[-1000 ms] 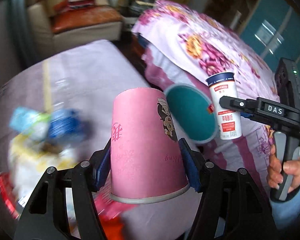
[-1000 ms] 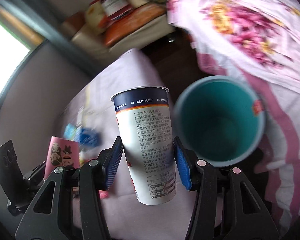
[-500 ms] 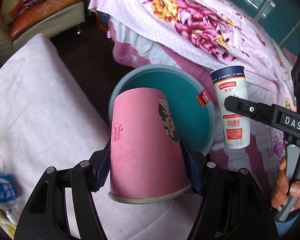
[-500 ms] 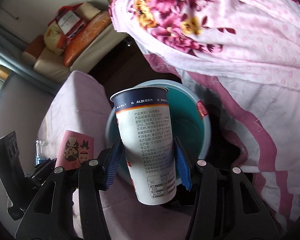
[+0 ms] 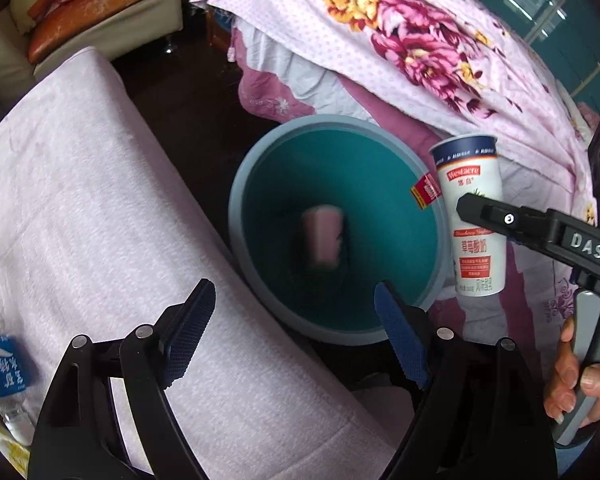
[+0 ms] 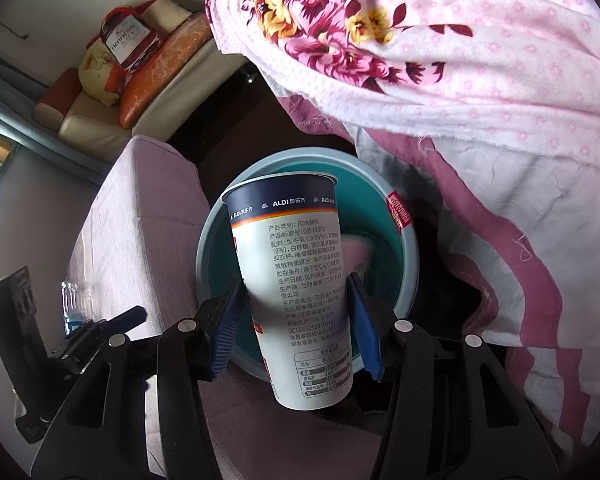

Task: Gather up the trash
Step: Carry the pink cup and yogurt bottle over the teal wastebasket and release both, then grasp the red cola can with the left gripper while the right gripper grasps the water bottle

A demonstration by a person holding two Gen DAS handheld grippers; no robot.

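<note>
Already the left gripper (image 5: 294, 332) had let go: its jaws had just been opening and stood wide apart with nothing between them, poised above the near rim of the bin (image 5: 236, 184). Below, the pink cup (image 5: 323, 237) showed as a blur inside the teal bin, either dropping or just landed; which one could not be told. That half of the step looked done.

What remained was the yogurt cup (image 6: 296, 292). The right gripper (image 6: 296, 316) had its jaws closed on the cup's sides, holding it upright, rim up, and from its own camera the cup hung over the near part of the bin's opening. From the left camera the same cup appeared close to the bin's right rim, near a red label (image 5: 427, 191) stuck there, so it was probably not centred over the opening.

To finish well, the right hand would likely do best to shift the cup nearer the middle of the bin before releasing, then open the jaws fully so that the tall cup falls clear instead of tipping off the rim onto the dark floor (image 5: 188, 100). More trash was left: a water bottle (image 5: 4, 376) lay on the cloth-covered surface (image 5: 92, 200) to the left, a fair next pick for the free left gripper
</note>
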